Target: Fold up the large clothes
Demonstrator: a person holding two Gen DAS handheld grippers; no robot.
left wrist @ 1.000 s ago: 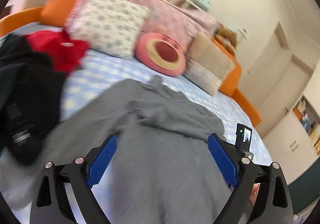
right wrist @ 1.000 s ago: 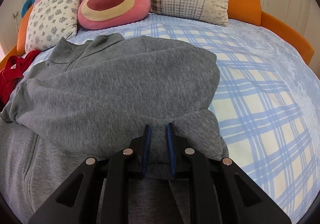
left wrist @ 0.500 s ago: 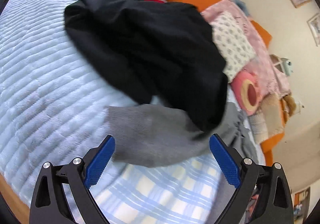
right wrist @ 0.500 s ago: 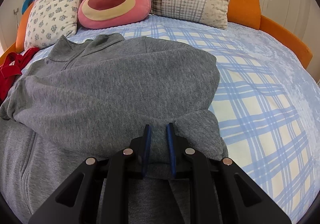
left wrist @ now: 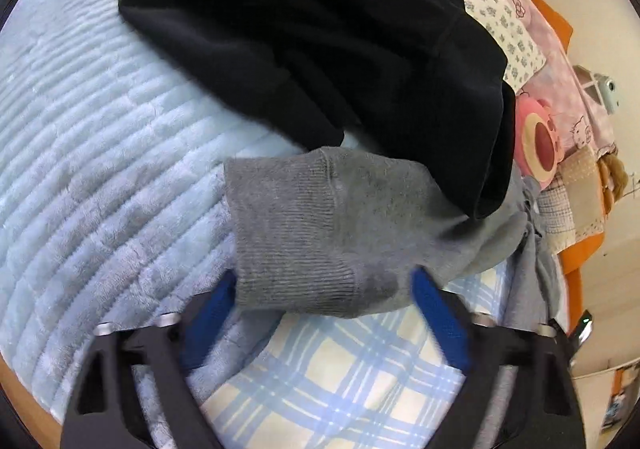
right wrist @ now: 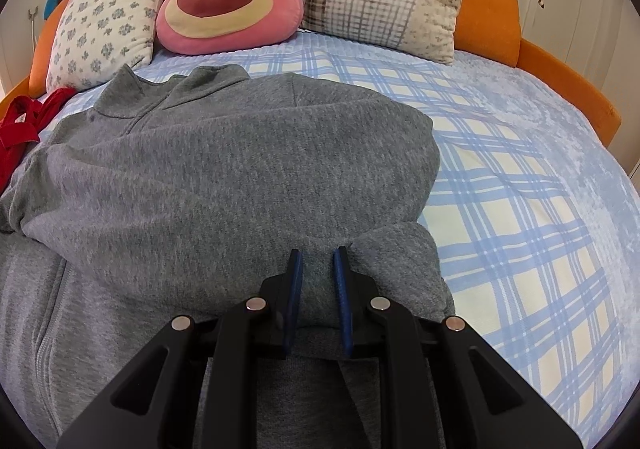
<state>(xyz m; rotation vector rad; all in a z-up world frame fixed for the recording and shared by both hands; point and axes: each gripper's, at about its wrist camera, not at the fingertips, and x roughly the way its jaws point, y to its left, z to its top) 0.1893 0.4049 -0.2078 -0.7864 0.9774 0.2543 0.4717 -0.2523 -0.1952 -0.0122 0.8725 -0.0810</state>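
Sleeve-folding stage of a large garment. A grey zip-front sweatshirt (right wrist: pixel 224 185) lies front-up on the blue plaid bedspread (right wrist: pixel 520 217), its collar toward the pillows and one side apparently folded across the chest. The right gripper (right wrist: pixel 317 269) rests low on that folded part, its blue pads (right wrist: pixel 339 289) drawn narrow with a ridge of grey fleece between them; it appears to pinch the cloth, pinning the fold in place. The left gripper (left wrist: pixel 320 289) is spread wide, its pads (left wrist: pixel 436 313) flanking the ribbed cuff (left wrist: pixel 288 233) of the other sleeve, which lies out to the side on the pale blue ribbed blanket (left wrist: pixel 100 137); whether the pads touch the cuff cannot be told. A black garment (left wrist: pixel 320 33) overlaps the upper sleeve. Judged next move: close on the cuff, draw the sleeve free of the black cloth, and carry it across the body, keeping the pinned fold undisturbed. A red garment (right wrist: pixel 20 129) and a pink bear cushion (right wrist: pixel 228 7) lie near the headboard.
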